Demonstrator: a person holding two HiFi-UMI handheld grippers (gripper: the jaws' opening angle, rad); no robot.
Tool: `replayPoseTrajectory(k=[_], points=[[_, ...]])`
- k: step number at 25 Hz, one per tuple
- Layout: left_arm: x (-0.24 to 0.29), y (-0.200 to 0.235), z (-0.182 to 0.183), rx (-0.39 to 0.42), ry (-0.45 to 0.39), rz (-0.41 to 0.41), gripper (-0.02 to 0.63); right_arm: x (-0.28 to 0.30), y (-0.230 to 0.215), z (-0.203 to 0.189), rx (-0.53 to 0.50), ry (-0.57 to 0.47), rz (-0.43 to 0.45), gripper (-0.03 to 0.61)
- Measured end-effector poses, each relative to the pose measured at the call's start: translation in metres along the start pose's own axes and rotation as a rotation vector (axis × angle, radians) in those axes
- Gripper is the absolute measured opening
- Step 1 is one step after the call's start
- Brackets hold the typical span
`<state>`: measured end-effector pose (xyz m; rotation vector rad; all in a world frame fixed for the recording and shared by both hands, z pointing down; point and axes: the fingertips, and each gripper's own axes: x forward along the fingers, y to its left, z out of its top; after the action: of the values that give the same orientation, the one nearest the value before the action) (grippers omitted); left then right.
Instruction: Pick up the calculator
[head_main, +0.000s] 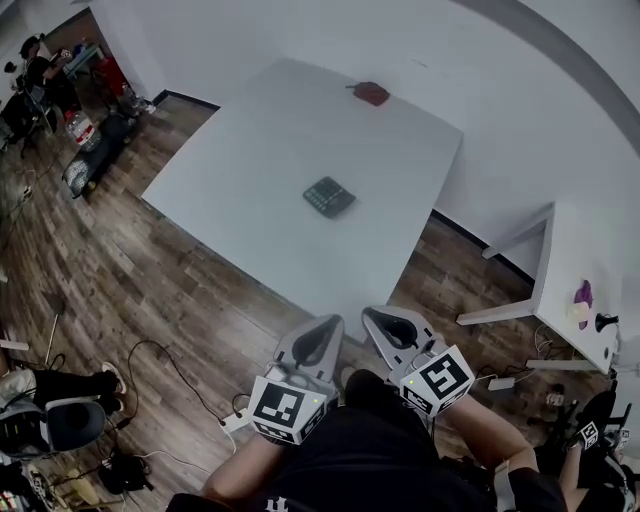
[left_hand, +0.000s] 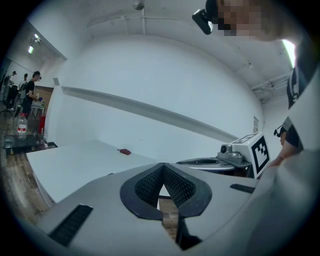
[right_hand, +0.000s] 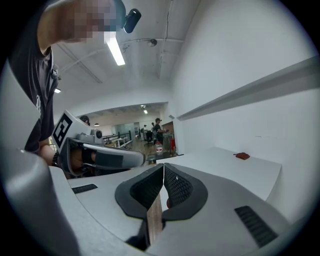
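Observation:
A dark calculator (head_main: 329, 196) lies flat near the middle of the white table (head_main: 250, 170) in the head view. Both grippers hang over the wooden floor, short of the table's near edge and well apart from the calculator. My left gripper (head_main: 325, 323) has its jaws together with nothing between them; its own view shows the tips (left_hand: 163, 165) meeting. My right gripper (head_main: 372, 315) is likewise shut and empty, its pads (right_hand: 163, 165) touching. The calculator is hidden behind the jaws in both gripper views.
A small red object (head_main: 371, 93) sits at the table's far edge, by the white wall. A second white table (head_main: 585, 250) stands to the right. Cables and a power strip (head_main: 236, 421) lie on the floor below me. People and clutter are at the far left (head_main: 45, 70).

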<state>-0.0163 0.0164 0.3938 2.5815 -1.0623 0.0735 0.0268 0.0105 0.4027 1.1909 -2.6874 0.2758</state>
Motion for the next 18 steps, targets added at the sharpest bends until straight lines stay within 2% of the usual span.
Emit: replayPoseTrajectory(k=[7, 12, 18], points=[[0.024, 0.026, 0.003, -0.030, 0.008, 0.026, 0.006, 0.041, -0.043, -0.011, -0.073, 0.041, 0.009, 0.012], [0.047, 0.053, 0.000, -0.051, 0.019, 0.052, 0.006, 0.085, -0.080, -0.032, -0.170, 0.101, 0.019, 0.012], [0.084, 0.079, -0.012, -0.081, 0.072, 0.084, 0.006, 0.143, -0.135, -0.081, -0.425, 0.190, 0.049, 0.023]])
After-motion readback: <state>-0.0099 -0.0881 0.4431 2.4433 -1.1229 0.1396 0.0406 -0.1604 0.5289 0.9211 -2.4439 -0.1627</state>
